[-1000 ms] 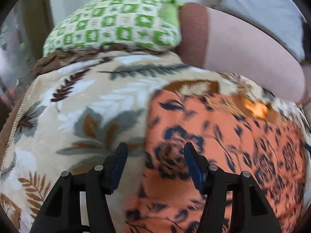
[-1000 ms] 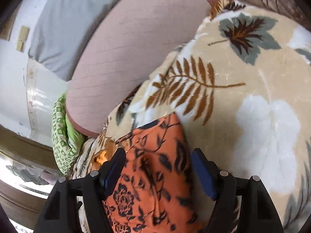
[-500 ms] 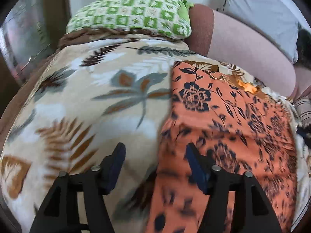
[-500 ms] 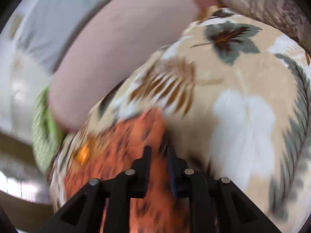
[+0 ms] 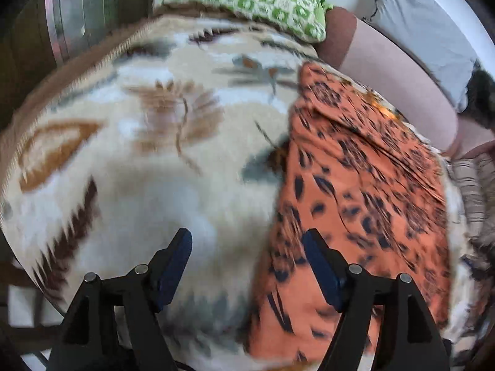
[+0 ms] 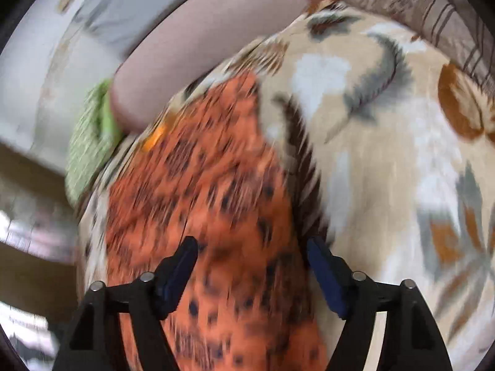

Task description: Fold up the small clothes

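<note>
Here, an orange cloth [image 5: 355, 185] with dark flowers is lying flat on a leafy blanket [image 5: 139, 154]. The left gripper [image 5: 247, 241] is hanging over the blanket with its fingers spread wide, holding nothing, and the cloth's edge is sitting at about 2 o'clock from it. The right gripper [image 6: 250, 247] is also spread wide and holding nothing, with the cloth [image 6: 210, 185] stretching toward 12 o'clock. A green checked pillow [image 5: 253, 0] is resting at 12 o'clock, beside a pink bolster [image 5: 396, 71].
</note>
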`<state>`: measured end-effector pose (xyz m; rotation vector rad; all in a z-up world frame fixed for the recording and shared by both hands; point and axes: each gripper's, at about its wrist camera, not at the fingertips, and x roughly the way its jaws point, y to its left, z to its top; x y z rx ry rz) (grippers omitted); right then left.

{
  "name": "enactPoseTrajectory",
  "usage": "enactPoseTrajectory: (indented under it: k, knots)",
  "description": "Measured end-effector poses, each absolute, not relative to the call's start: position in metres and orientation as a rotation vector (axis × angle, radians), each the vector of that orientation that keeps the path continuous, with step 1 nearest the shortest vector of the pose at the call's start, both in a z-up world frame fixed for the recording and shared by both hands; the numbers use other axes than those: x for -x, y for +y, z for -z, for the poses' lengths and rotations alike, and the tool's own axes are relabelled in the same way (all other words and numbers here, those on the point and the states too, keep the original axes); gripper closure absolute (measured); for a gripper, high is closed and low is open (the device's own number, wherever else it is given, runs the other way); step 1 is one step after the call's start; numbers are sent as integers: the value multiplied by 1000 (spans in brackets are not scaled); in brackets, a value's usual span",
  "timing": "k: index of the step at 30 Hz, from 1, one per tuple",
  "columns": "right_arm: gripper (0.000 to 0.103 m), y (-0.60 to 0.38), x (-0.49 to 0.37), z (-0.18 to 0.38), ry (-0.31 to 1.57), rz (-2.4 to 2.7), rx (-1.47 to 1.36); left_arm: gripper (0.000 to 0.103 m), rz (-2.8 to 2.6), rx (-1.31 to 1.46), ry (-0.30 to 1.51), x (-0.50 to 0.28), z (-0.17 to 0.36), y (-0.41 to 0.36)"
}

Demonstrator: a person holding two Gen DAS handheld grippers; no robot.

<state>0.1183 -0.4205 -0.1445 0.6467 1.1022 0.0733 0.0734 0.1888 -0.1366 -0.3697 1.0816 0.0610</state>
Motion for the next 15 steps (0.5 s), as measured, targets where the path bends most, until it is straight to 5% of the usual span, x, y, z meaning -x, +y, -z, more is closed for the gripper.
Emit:
enactPoseTrajectory:
  k: [7,15]
  knots:
    - [27,-446,-6,192,1148,-93,-800,28,0,522,1160,-42,163,198]
    - [29,-425,19,185,1045,-202,-838,28,57,596,1133,-31,159,196]
